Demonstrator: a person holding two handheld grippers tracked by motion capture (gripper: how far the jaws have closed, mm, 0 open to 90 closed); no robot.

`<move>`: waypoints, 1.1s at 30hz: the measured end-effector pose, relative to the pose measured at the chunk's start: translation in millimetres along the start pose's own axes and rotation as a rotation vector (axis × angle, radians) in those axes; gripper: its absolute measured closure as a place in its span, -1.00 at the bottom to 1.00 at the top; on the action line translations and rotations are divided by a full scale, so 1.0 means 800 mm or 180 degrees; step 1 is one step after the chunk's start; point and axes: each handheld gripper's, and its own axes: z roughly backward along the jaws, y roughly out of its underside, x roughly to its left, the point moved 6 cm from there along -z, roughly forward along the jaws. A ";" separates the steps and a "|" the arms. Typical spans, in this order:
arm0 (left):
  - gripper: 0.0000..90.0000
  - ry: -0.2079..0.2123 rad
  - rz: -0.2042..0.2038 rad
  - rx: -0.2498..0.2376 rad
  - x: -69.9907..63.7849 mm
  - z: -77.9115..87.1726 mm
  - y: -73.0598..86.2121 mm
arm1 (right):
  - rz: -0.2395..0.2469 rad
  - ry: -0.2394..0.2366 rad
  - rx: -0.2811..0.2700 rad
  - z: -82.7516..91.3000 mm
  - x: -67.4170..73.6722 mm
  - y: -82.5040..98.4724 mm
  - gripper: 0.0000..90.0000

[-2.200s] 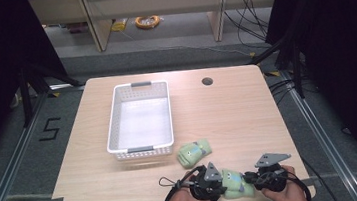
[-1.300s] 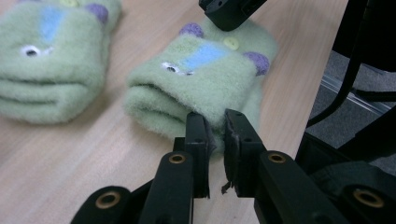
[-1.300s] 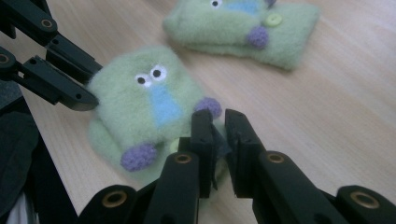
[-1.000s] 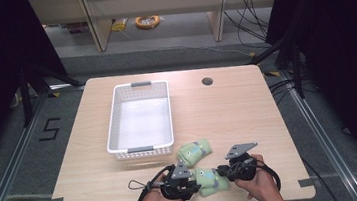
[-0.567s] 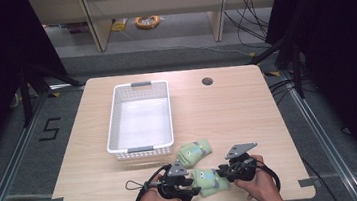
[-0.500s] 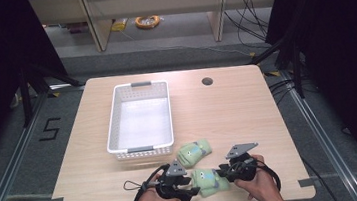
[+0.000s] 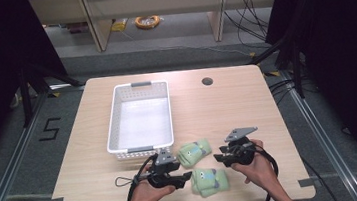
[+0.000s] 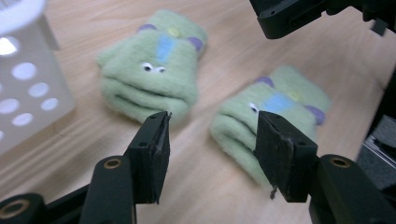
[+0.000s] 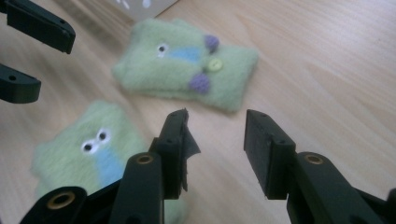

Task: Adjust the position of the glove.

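Two green felt toys with stitched faces lie on the table near its front edge. One toy (image 7: 195,152) (image 8: 149,79) (image 9: 187,65) lies beside the white basket (image 7: 113,122). The other toy (image 7: 208,181) (image 8: 271,112) (image 9: 93,149) lies closer to the front edge. My left gripper (image 7: 187,180) (image 8: 212,156) sits just left of the nearer toy, and its jaws have just been opening with nothing pressed between them. My right gripper (image 7: 217,157) (image 9: 217,149) hovers to the right of both toys, its jaws likewise just opening and holding nothing.
The basket (image 8: 23,84) stands left of centre with a bare floor. A small round hole (image 7: 207,81) marks the tabletop at the back right. The table's front edge runs just below both hands. Each gripper appears in the other's view: right (image 8: 289,18), left (image 9: 32,28).
Both grippers were shut on the nearer green toy a second ago. They have let it go and drawn slightly apart and up, leaving it flat on the table.
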 end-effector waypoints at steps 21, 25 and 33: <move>-0.02 -0.0218 0.0009 0.0186 0.015 -0.044 -0.015 | -0.0114 0.0015 0.0156 -0.070 -0.026 -0.055 0.40; 0.00 -0.0335 -0.0067 0.0220 0.020 -0.048 -0.016 | -0.0122 0.0019 0.0238 -0.083 -0.032 -0.053 0.42; 0.09 -0.0436 -0.0164 0.0299 0.025 -0.052 -0.009 | -0.0227 -0.0018 0.0311 -0.088 -0.030 -0.047 0.63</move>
